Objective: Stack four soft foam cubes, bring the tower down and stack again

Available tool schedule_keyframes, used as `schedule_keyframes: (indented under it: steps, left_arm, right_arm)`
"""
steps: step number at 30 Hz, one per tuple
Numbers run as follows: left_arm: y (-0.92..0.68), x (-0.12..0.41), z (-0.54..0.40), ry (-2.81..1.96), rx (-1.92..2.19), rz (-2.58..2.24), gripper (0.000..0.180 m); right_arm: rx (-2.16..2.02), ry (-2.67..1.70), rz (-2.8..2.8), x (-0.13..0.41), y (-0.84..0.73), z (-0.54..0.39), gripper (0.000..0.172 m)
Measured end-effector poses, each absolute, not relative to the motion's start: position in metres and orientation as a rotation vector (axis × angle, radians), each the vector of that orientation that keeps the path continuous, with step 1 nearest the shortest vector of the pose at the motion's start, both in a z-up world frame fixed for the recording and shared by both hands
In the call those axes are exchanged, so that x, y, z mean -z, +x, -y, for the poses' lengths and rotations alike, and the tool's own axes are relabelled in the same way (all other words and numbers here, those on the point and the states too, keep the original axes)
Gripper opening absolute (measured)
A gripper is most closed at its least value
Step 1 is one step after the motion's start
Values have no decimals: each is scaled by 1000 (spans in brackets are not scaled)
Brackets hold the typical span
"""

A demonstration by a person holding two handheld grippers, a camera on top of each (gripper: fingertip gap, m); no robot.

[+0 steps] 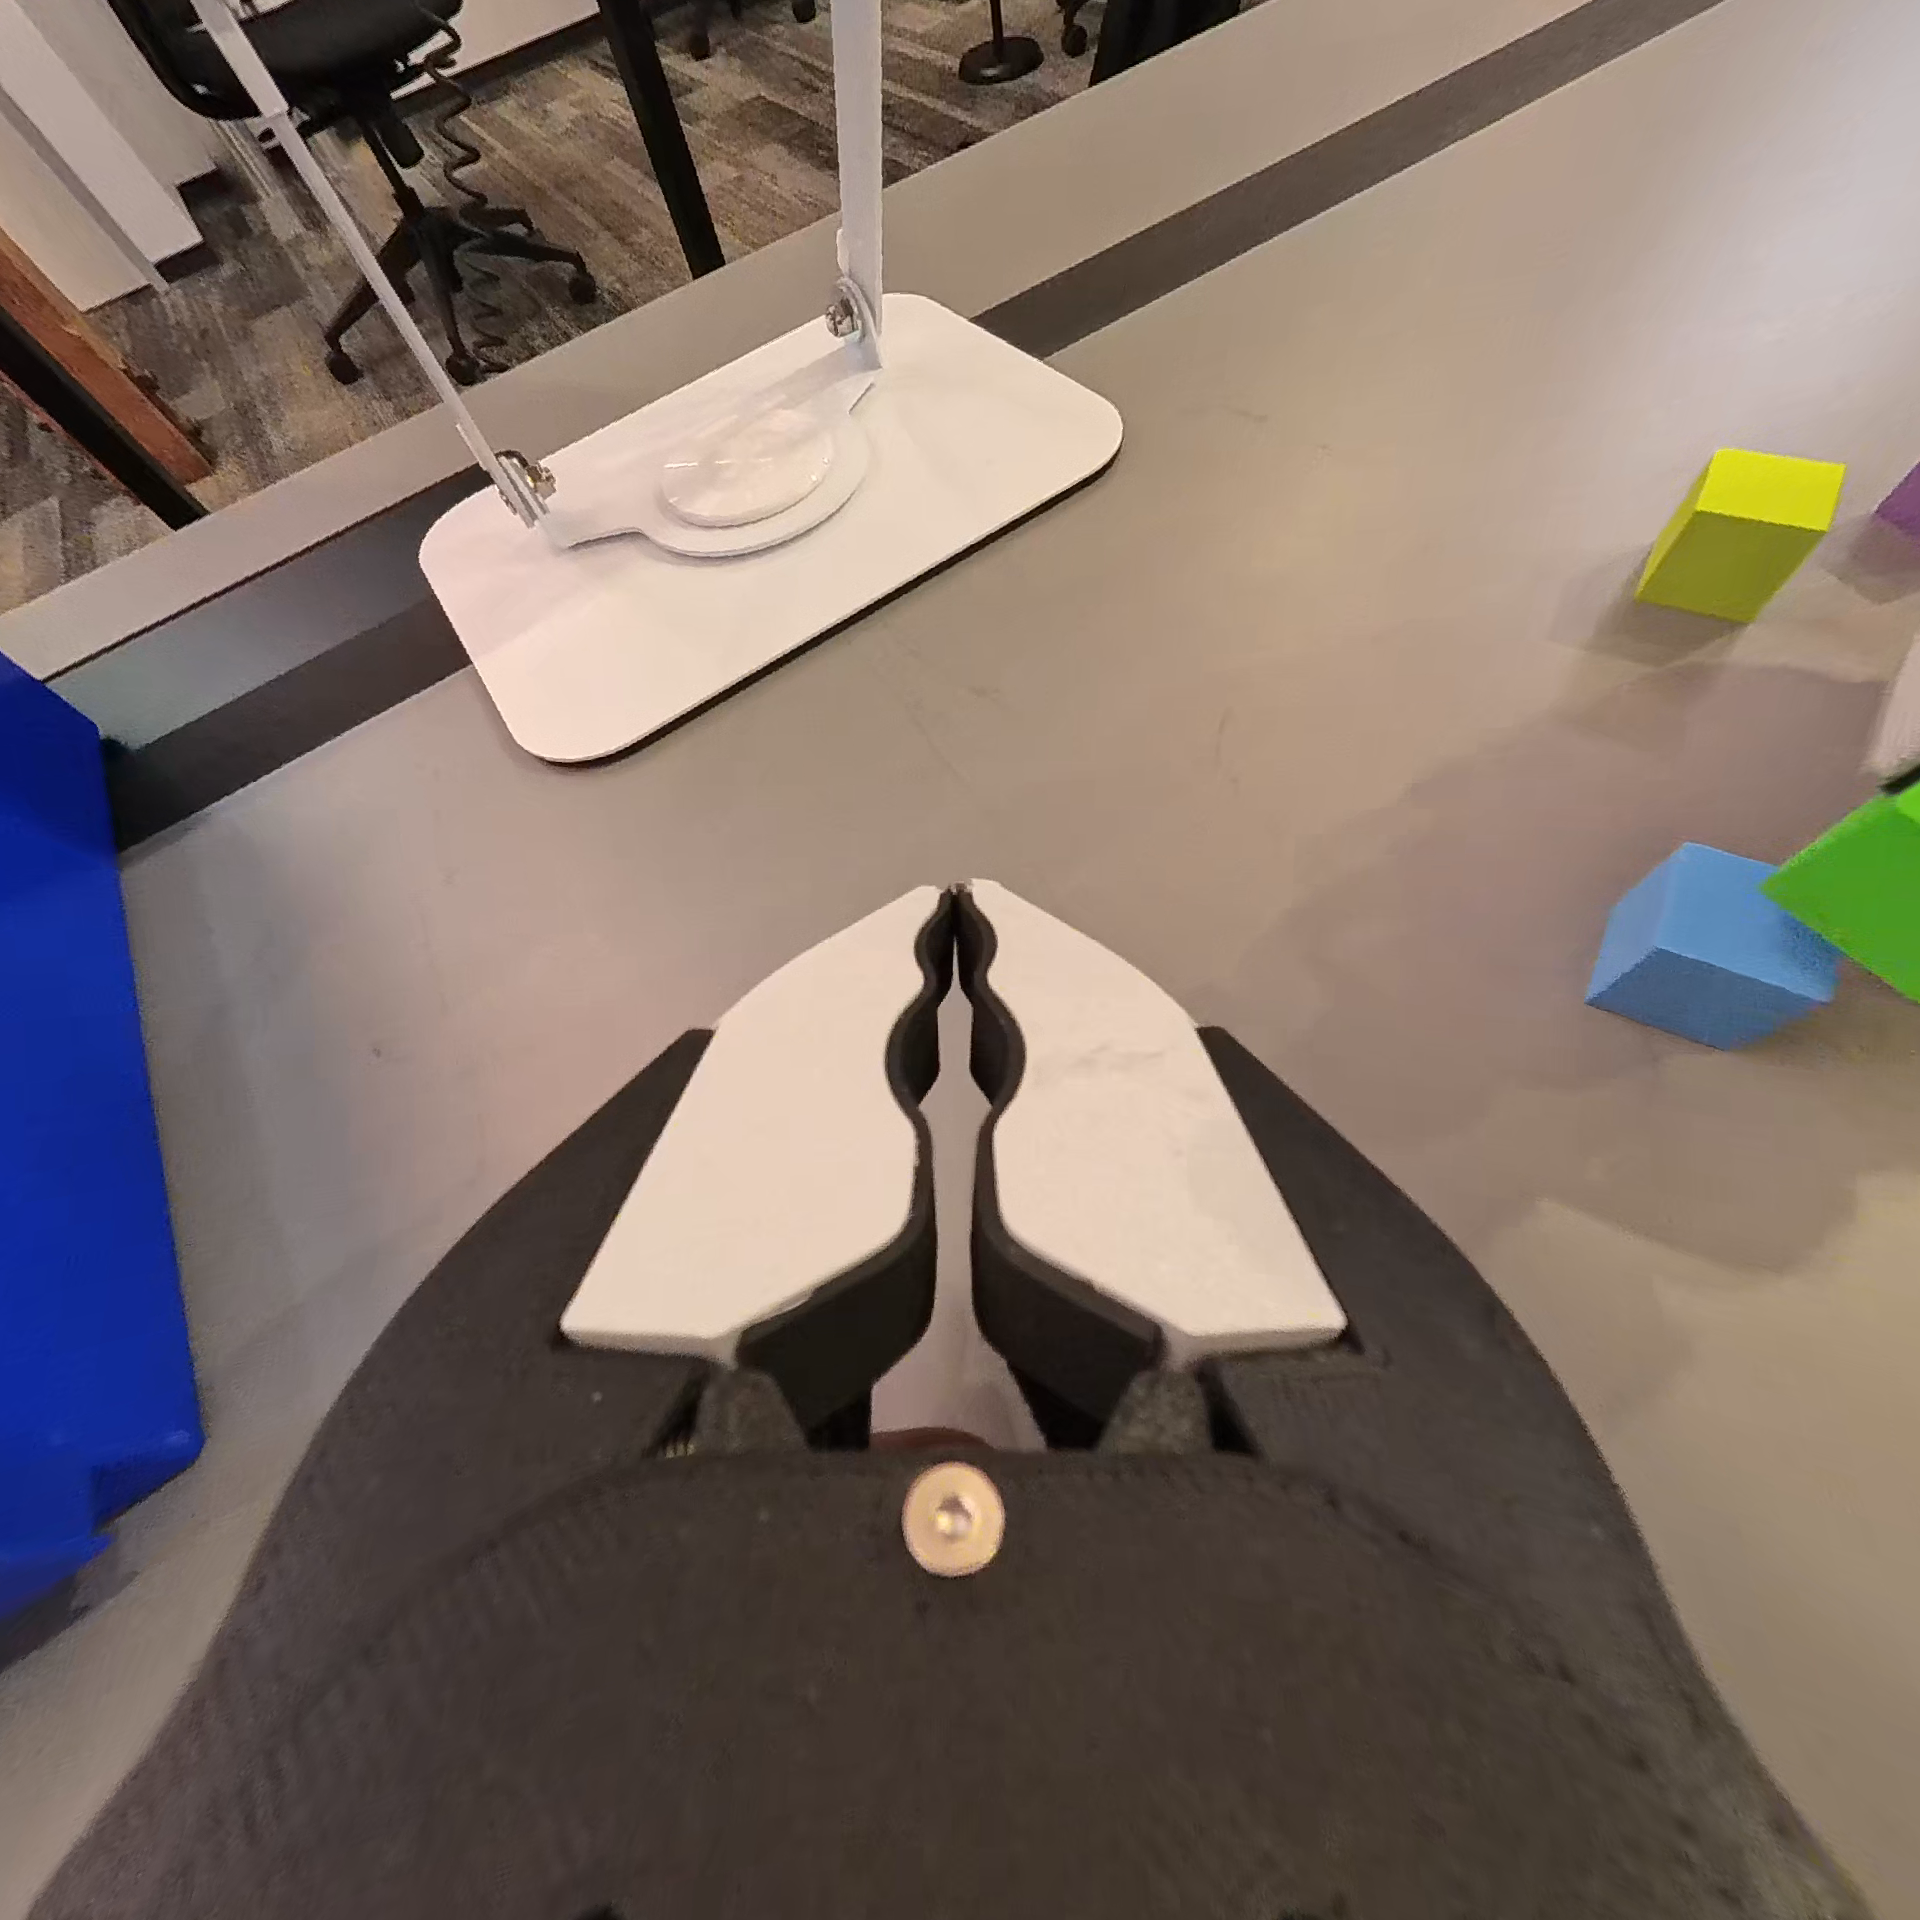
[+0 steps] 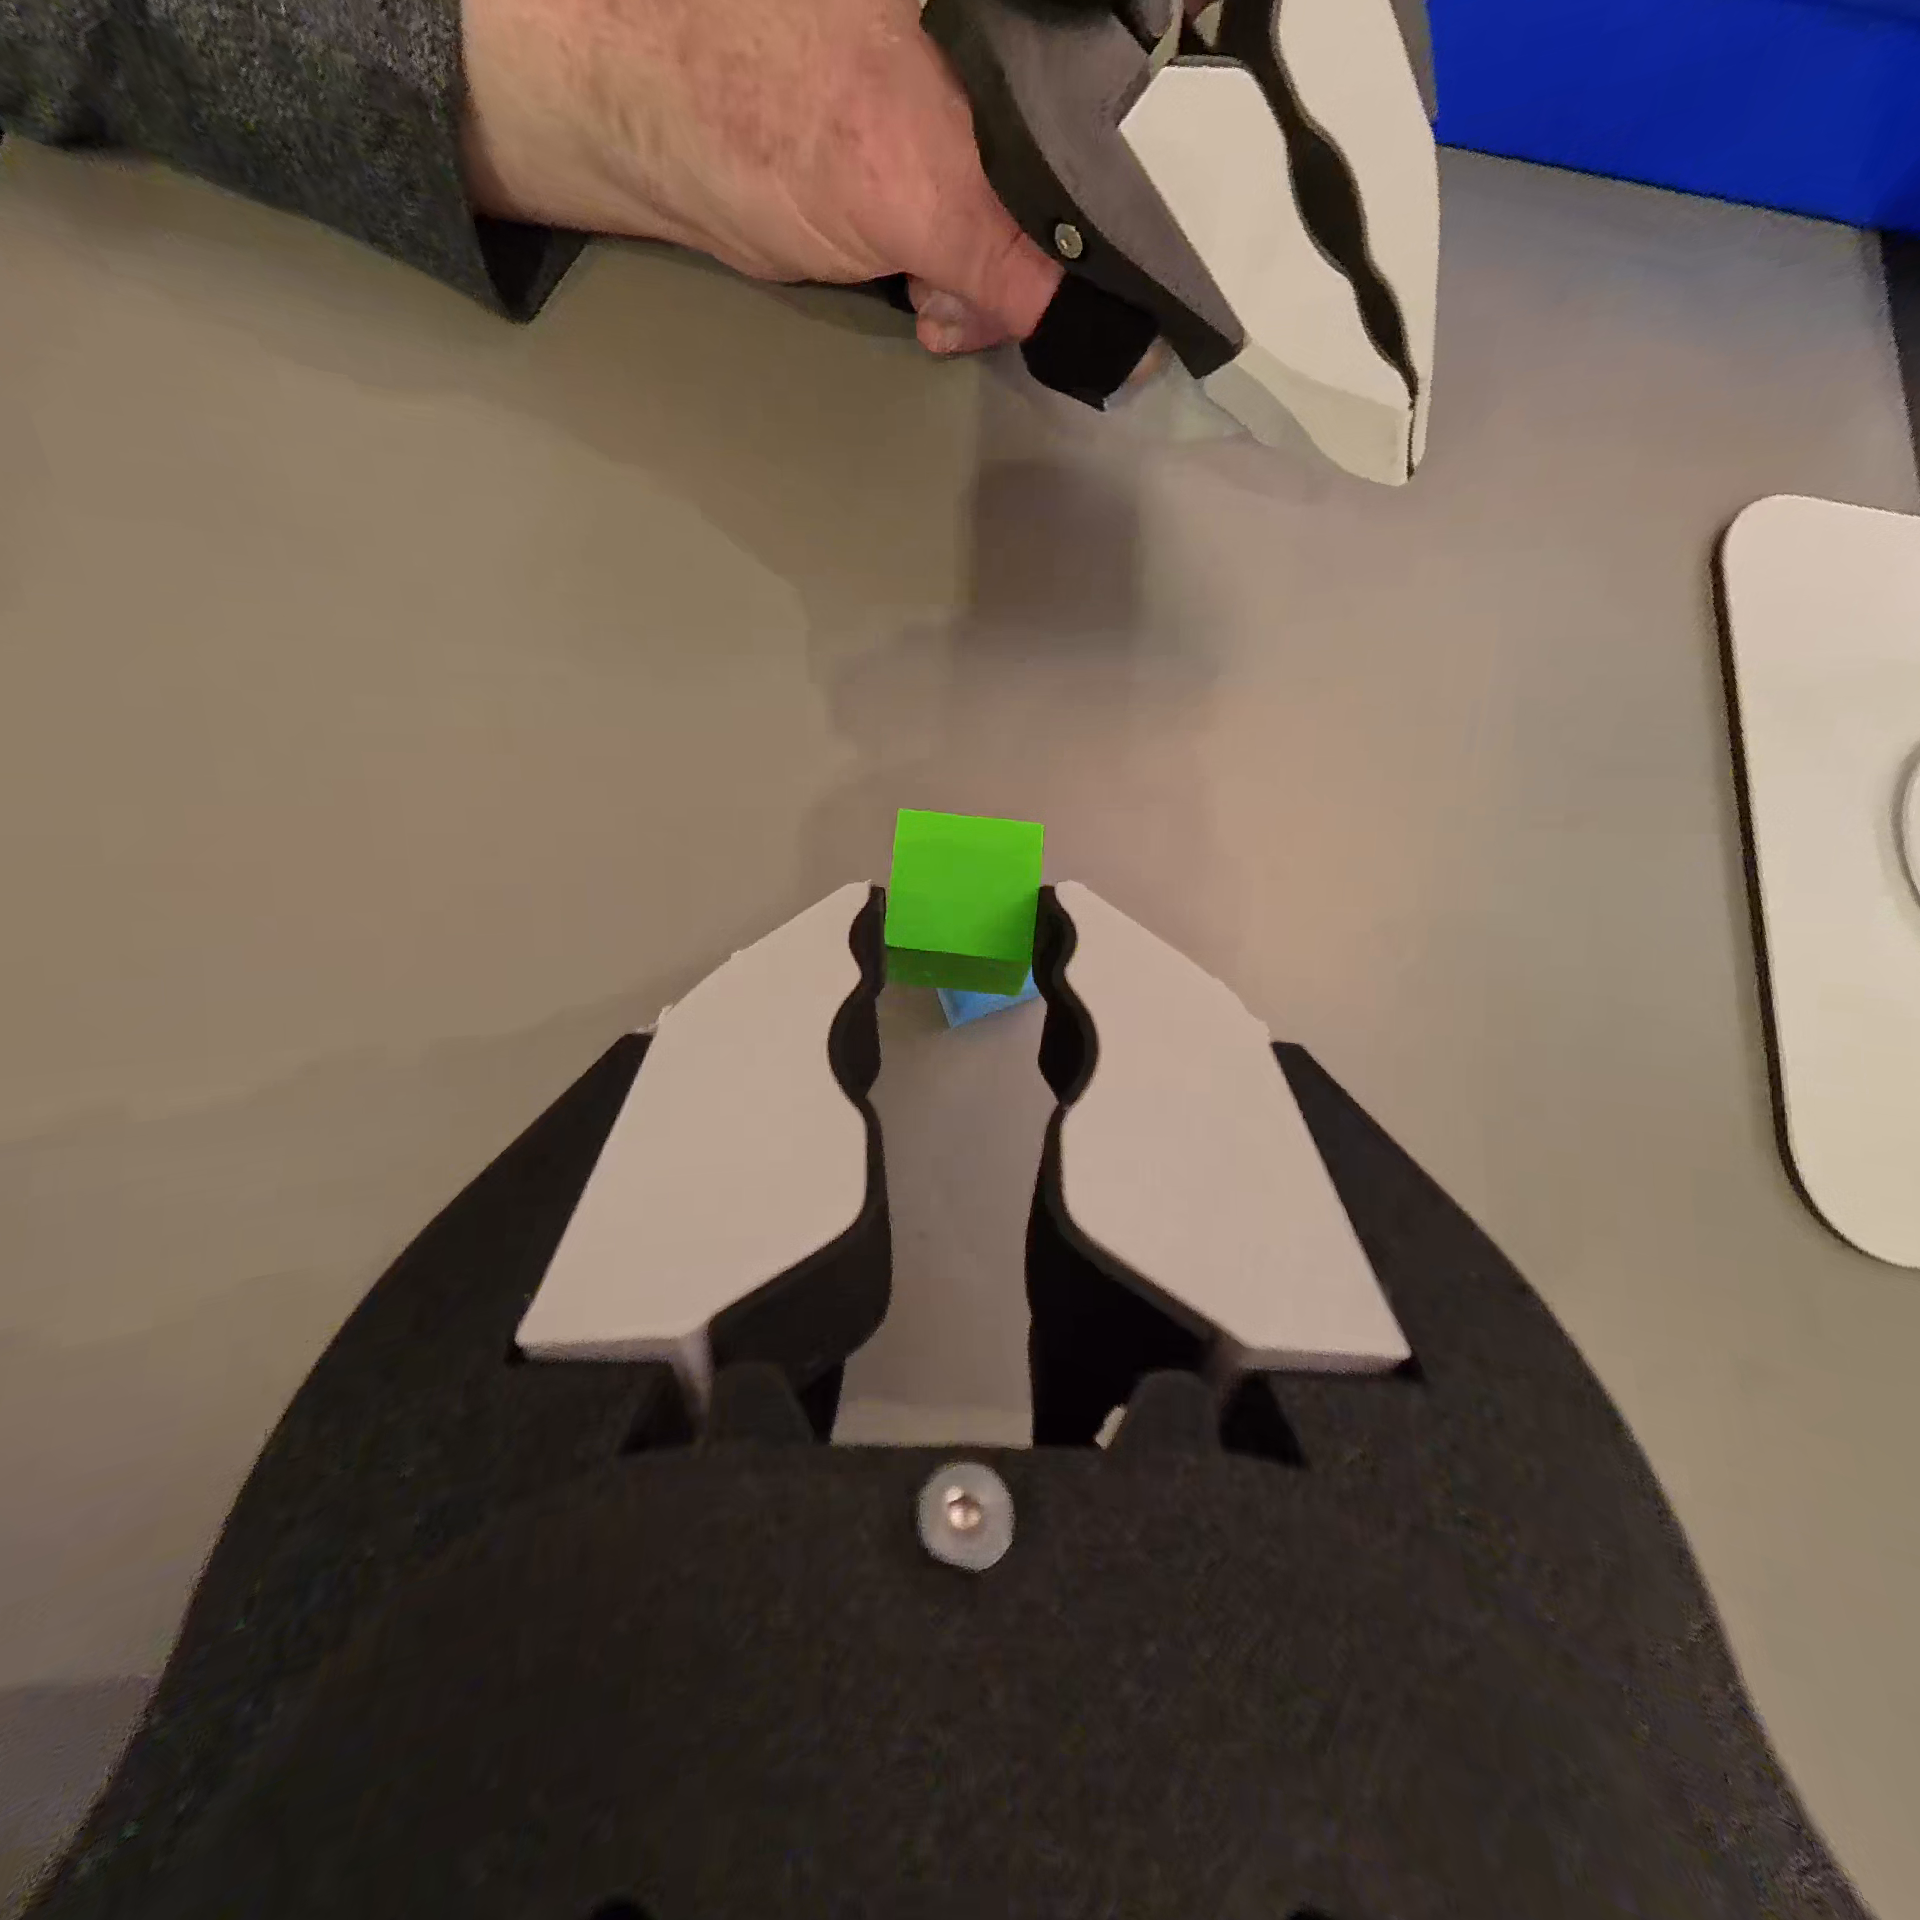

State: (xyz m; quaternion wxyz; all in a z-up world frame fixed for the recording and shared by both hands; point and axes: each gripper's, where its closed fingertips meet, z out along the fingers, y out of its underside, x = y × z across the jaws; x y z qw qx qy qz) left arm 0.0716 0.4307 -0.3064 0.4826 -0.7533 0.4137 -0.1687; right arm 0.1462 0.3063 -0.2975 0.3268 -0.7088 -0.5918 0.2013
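Observation:
My right gripper is shut on a green foam cube, both pads pressed on its sides. It holds the cube just above a light blue cube that lies on the grey table. In the left wrist view the green cube shows tilted at the right edge beside the blue cube. A yellow-green cube and a purple cube lie farther back. My left gripper is shut with nothing between its fingertips. It also shows in the right wrist view, held by a hand.
A white lamp base with two thin white arms stands at the table's far edge; it also shows in the right wrist view. A blue bin stands at the left. Office chairs stand beyond the table. Tip to tip, the grippers are about 15 centimeters apart.

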Motion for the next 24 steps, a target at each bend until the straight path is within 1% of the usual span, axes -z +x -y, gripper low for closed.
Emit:
schedule_keyframes:
  steps: [5, 9, 24]
  left_arm:
    - [71, 306, -431, -1837, 416, -1005, 0]
    - [71, 306, -431, -1838, 418, -1006, 0]
    - [73, 307, -430, -1839, 414, -1015, 0]
  right_arm:
    - [-624, -1766, 1647, 290, 144, -310, 27]
    - [-659, -1757, 1738, 294, 146, -312, 27]
    - [-664, -1755, 1856, 311, 146, -313, 27]
